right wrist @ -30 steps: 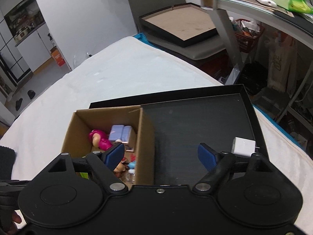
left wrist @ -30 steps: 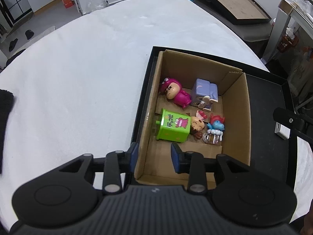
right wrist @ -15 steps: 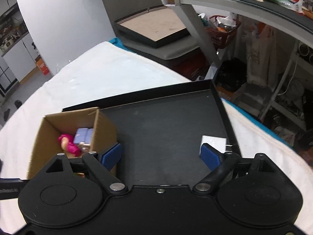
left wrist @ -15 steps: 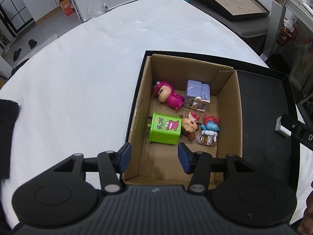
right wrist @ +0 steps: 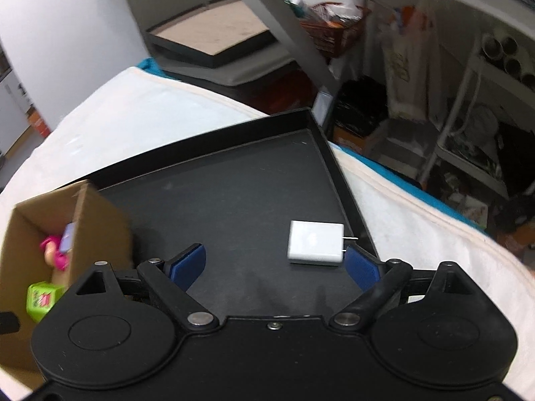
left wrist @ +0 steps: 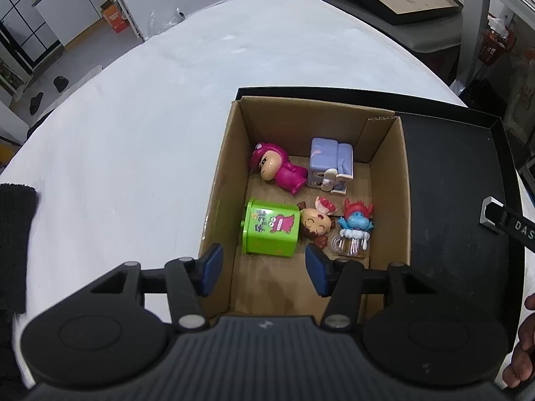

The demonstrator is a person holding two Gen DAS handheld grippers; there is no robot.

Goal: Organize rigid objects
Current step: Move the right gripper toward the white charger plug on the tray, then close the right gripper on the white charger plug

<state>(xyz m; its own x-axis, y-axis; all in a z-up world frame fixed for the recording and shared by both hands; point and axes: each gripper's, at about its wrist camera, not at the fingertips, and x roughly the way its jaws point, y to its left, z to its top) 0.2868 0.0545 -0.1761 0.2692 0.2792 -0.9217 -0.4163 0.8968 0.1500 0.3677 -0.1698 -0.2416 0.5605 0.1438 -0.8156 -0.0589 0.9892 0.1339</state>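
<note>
An open cardboard box [left wrist: 389, 180] stands in the left end of a black tray [left wrist: 451, 200]. Inside lie a pink figure [left wrist: 277, 170], a lilac block toy [left wrist: 329, 163], a green toy box [left wrist: 271, 229], a small doll [left wrist: 317, 225] and a blue figure [left wrist: 356, 224]. My left gripper [left wrist: 262, 270] is open, straddling the box's near left wall without pressing it. My right gripper [right wrist: 274, 265] hangs open low over the tray floor [right wrist: 234, 200]. A white plug adapter [right wrist: 316, 242] lies just ahead of its right finger. The box [right wrist: 97, 220] is to its left.
The tray rests on a white cloth-covered table [left wrist: 133, 133]. A dark cloth [left wrist: 13, 234] lies at the table's left edge. Behind stand another shallow black tray [right wrist: 214, 36], a grey table leg [right wrist: 287, 33] and cluttered shelves [right wrist: 468, 133]. A hand [left wrist: 521, 361] shows at the lower right.
My left gripper's jaws have spread from close around the box's wall. My right gripper has sunk and swung right, bringing the white adapter near its right finger.
</note>
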